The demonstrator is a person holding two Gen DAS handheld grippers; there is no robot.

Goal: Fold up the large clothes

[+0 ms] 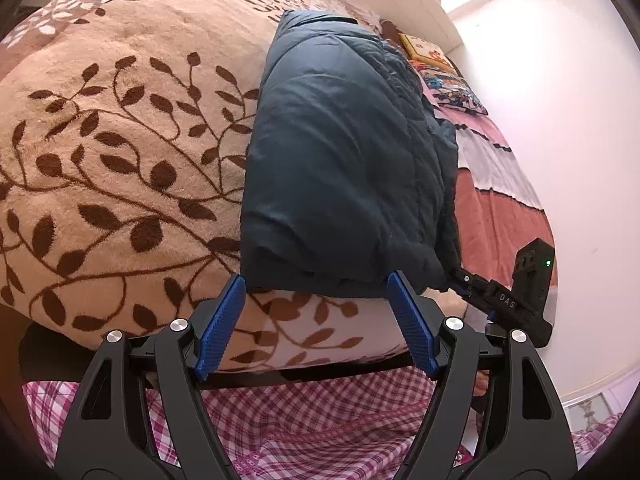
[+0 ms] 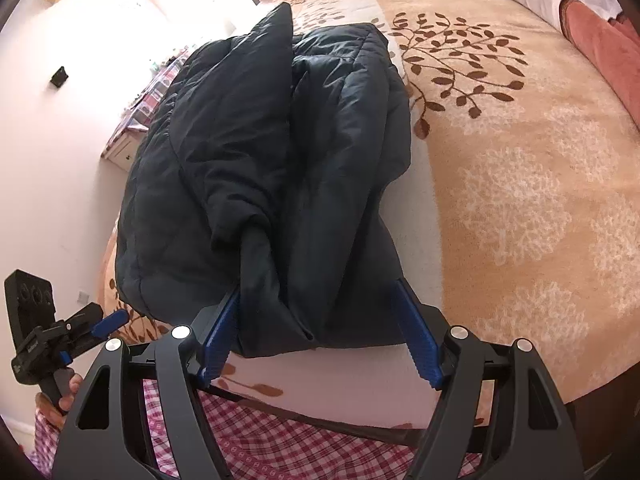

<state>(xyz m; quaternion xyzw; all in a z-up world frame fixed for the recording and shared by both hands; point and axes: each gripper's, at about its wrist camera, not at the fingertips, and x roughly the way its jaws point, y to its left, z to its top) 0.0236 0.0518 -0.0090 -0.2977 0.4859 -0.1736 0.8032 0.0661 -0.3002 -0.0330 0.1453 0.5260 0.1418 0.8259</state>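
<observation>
A dark navy quilted padded jacket [image 1: 344, 152], folded into a thick bundle, lies on a beige fleece blanket printed with brown leafy branches [image 1: 120, 152] that covers the bed. Beyond the bundle, at the far side of the bed, sit a striped pink, grey and rust-red cover [image 1: 492, 184] and a bright multicoloured cushion [image 1: 452, 80]. A pink-and-white checked cloth [image 1: 280, 420] hangs below the bed's near edge. White walls bound the room; in the right wrist view a small table with a checked cover [image 2: 136, 116] stands past the jacket.

The jacket's underside and far end are hidden by its own bulk. In the right wrist view a sleeve fold [image 2: 256, 248] bulges upward over the middle.

The bundle's long axis runs away from the near bed edge toward the far wall, one short end facing the grippers.

The left gripper [image 1: 316, 292] is wide apart, the jacket's near end just beyond its blue pads. The right gripper [image 2: 316, 300] stands wide with that end between its pads; whether they press the fabric cannot be determined.
</observation>
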